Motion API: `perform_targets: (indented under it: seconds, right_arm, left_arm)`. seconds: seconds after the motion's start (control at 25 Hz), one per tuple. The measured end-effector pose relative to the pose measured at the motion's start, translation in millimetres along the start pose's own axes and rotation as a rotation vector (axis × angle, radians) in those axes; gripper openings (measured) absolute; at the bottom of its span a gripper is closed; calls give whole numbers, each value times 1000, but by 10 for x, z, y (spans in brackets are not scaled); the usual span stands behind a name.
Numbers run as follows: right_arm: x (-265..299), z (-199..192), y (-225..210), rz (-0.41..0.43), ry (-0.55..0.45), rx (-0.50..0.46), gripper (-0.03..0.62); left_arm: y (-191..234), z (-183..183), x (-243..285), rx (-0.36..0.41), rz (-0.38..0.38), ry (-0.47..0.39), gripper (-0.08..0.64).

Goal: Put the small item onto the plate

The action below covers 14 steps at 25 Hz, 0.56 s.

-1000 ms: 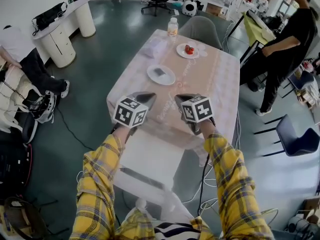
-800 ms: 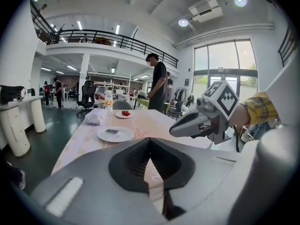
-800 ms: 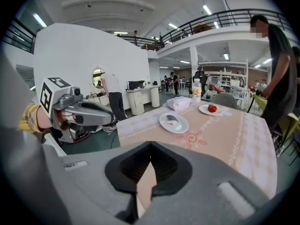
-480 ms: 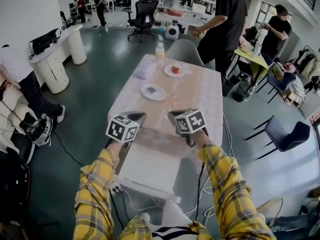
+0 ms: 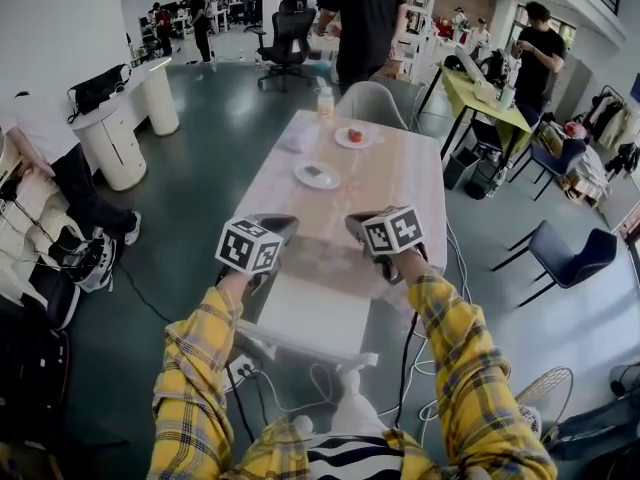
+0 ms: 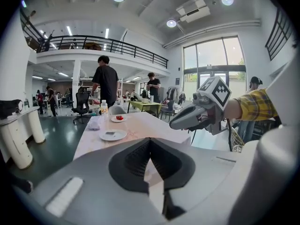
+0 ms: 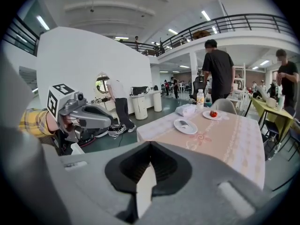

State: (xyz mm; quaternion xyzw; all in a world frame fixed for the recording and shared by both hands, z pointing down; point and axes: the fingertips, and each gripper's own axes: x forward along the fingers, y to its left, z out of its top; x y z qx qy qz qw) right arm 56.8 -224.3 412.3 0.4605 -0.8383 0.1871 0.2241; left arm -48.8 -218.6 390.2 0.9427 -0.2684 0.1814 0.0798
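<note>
Standing at the near end of a long tabletop (image 5: 395,193) covered with a pale patterned cloth. Holding the left tongs (image 5: 281,225) and the right tongs (image 5: 358,224) side by side, level with each other, low over the near edge, tips pointing along the tabletop and marker cubes turned upward. Gripping both from yellow plaid sleeves (image 5: 205,368).

Holding the left tongs with jaws pressed together tip to tip, nothing between them. Holding the right tongs the same way, closed on themselves and empty. Seeing each of the tongs from the other's own camera, just beside and apart, not touching.

Well ahead of both tongs, about midway down the tabletop toward its left side: a near plate (image 5: 333,178), white, with a small dark item (image 5: 316,172) lying flat on its middle. Farther along: a far plate (image 5: 340,141) carrying a red item (image 5: 353,135). Left of the far plate: a crumpled white cloth (image 5: 293,143). At the far end: a bottle (image 5: 324,101) standing upright near the edge, a grey chair (image 5: 372,103) pushed close, and a person in black (image 5: 365,13) standing behind it.

Touching nothing on the tabletop with either of the tongs
</note>
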Motion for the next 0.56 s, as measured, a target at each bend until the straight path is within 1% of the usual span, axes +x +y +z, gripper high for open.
perform_targets:
  seconds: [0.32,0.44,0.56]
  right_arm:
    - [-279,-8,432,-4,-32,-23,-3]
    - [-344,-41,569,-5,-35,-38,-3]
    - [-415,-116,696,-11,-28,-43,-3]
  left_arm:
    - [-204,-40,-424,14,-18,-18,5]
    - [-239,-114,-540,34,-9,-15,5]
    - [-291,-236,-651,26,-6,-16,5]
